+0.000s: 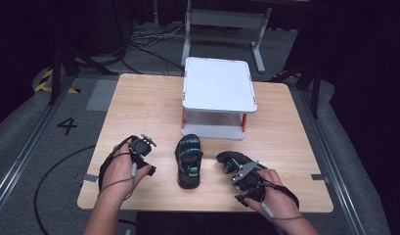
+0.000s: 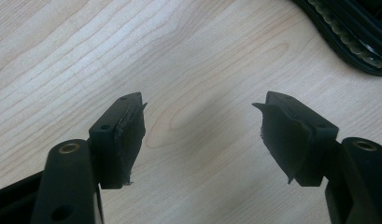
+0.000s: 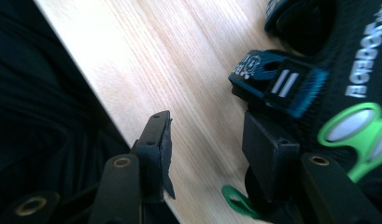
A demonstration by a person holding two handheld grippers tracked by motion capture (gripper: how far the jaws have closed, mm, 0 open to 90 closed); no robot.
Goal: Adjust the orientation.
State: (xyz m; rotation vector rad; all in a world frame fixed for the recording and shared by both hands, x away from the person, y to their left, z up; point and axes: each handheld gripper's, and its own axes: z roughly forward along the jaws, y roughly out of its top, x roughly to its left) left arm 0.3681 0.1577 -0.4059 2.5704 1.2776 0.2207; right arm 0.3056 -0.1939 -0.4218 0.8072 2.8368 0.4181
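Green sandal logo (image 3: 354, 128) beside right gripper (image 3: 212, 144)

2 black strapped sandals with blue and green trim lay on the wooden table: 1 (image 1: 188, 161) centred, the other (image 1: 232, 160) just right

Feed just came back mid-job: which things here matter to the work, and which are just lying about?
Likely in play:
black sandal with blue straps
second black sandal beside the right claw
white two-tier rack
open left claw

Lying about:
floor cables
grey metal stand
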